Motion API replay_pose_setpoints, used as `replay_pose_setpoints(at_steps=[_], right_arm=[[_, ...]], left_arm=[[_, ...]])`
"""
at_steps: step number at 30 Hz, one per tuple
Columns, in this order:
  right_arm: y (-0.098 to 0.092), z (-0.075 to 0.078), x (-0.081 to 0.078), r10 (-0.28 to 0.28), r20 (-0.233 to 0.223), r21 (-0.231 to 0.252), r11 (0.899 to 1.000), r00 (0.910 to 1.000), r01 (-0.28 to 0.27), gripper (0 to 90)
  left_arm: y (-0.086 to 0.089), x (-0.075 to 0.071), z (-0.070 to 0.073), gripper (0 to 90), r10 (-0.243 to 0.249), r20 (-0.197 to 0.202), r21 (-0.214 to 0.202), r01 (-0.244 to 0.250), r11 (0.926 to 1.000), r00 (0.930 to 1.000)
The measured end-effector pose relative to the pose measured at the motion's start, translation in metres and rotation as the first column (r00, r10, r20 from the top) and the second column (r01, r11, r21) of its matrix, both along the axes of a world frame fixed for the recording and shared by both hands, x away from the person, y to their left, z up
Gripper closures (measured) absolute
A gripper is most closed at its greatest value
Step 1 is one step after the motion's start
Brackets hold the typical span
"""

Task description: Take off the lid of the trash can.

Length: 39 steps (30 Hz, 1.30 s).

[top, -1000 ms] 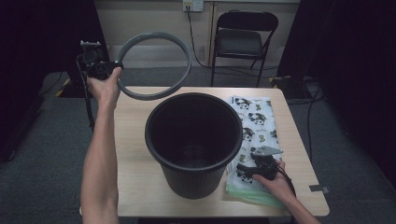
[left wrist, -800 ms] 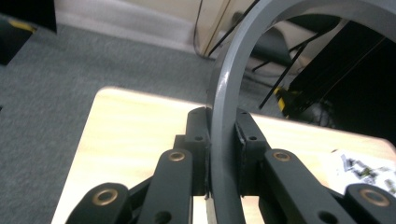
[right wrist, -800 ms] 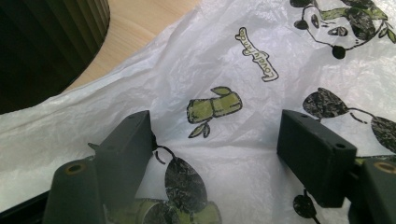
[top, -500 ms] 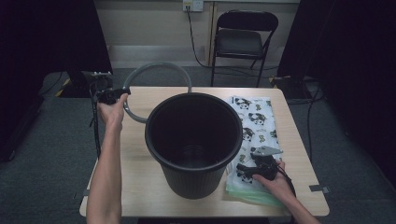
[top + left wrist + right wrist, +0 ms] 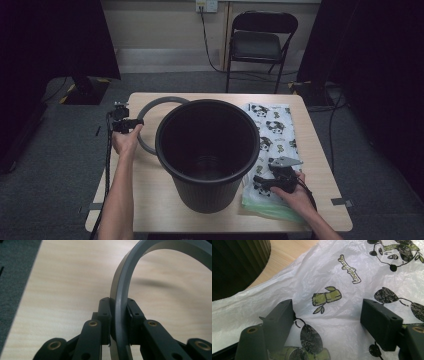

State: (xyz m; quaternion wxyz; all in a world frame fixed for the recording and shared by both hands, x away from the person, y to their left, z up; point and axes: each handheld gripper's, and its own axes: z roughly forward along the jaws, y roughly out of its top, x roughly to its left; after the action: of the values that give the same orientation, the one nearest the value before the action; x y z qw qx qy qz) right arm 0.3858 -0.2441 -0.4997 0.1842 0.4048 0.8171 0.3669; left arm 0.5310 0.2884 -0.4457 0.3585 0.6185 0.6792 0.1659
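Ring [image 5: 120, 305] clamped in left hand-held gripper [image 5: 119, 315], on table [image 5: 62, 285]

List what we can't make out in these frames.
- Grey ring: its right part is hidden behind the black bin in the high view; the top edge of the left gripper view cuts it off.
- Whether the ring rests on the table: neither view settles it.
- Panda-print bag: its near-left edge is hidden behind the bin in the high view.
- Left tool: clamped on the ring; pads are hidden by it.
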Motion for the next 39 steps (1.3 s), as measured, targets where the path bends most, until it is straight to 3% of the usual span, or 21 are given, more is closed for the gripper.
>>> replay_pose_setpoints(at_steps=[4, 5, 9, 27, 29, 31, 33, 35, 36, 39], right_arm=[[0.0, 0.0, 0.0, 0.0, 0.0, 0.0, 1.0, 1.0, 0.0, 25.9], [0.0, 0.0, 0.0, 0.0, 0.0, 0.0, 1.0, 1.0, 0.0, 25.9], [0.0, 0.0, 0.0, 0.0, 0.0, 0.0, 1.0, 1.0, 0.0, 25.9], [0.0, 0.0, 0.0, 0.0, 0.0, -0.001, 1.0, 1.0, 0.0, 25.9], [0.0, 0.0, 0.0, 0.0, 0.0, -0.001, 1.0, 1.0, 0.0, 25.8], [0.0, 0.0, 0.0, 0.0, 0.0, 0.0, 1.0, 1.0, 0.0, 25.9], [0.0, 0.0, 0.0, -0.001, 0.0, -0.002, 1.0, 1.0, 0.001, 25.9], [0.0, 0.0, 0.0, -0.001, 0.0, -0.002, 1.0, 1.0, 0.001, 25.8], [0.0, 0.0, 0.0, 0.0, 0.0, -0.001, 1.0, 1.0, 0.0, 25.9], [0.0, 0.0, 0.0, -0.002, 0.0, 0.0, 1.0, 1.0, 0.002, 25.8]], left_arm=[[-0.005, 0.0, -0.01, 76.5, -0.019, -0.024, 0.03, 0.02, 0.9994, 0.9995], [-0.006, 0.0, -0.011, 76.3, -0.019, -0.022, 0.019, 0.019, 0.9996, 0.9996], [-0.009, 0.0, -0.018, 75.9, -0.017, -0.034, 0.057, 0.019, 0.9982, 0.9993], [-0.005, 0.001, -0.039, 75.0, 0.006, -0.065, 0.053, -0.002, 0.9986, 0.9979], [-0.006, 0.002, -0.039, 75.1, 0.002, -0.061, 0.079, 0.002, 0.9969, 0.9981], [-0.005, 0.002, -0.039, 74.7, 0.011, -0.063, 0.062, -0.008, 0.9981, 0.9979], [-0.005, 0.002, -0.039, 70.8, -0.005, -0.063, 0.076, 0.009, 0.9971, 0.998], [-0.006, 0.001, -0.038, 65.3, 0.009, -0.065, 0.129, -0.001, 0.9916, 0.9979], [-0.006, 0.0, -0.038, 60.1, -0.007, -0.064, 0.14, 0.015, 0.9901, 0.9979], [-0.004, -0.003, -0.033, 49.3, -0.004, -0.036, 0.131, 0.008, 0.9914, 0.9993]])
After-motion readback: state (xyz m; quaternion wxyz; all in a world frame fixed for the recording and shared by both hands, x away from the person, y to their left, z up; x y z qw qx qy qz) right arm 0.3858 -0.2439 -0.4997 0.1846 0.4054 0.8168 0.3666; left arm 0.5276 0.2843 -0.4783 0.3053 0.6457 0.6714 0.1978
